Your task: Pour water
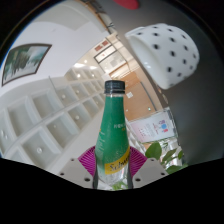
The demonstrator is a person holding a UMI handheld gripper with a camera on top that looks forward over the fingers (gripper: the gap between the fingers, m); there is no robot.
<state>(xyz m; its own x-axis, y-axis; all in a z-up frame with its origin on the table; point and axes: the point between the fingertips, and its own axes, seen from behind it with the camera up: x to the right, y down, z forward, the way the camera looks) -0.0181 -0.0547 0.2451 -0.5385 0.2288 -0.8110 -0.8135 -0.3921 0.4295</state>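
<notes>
So your gripper (113, 172) is clamped on the green bottle (115, 135), pink pads (92, 160) squeezing its lower half. It's upright, lifted, cap on, white polka-dot lamp (172, 52) beyond it.

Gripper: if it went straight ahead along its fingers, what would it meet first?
The green bottle: it already stands between the gripper fingers, apparently clamped by both pads. Beyond it, depth is unclear.

The gripper (113, 172) alone carries the green bottle (115, 130), a pink pad pressed to each side. White shelves (45, 110) stand at nine o'clock.
</notes>
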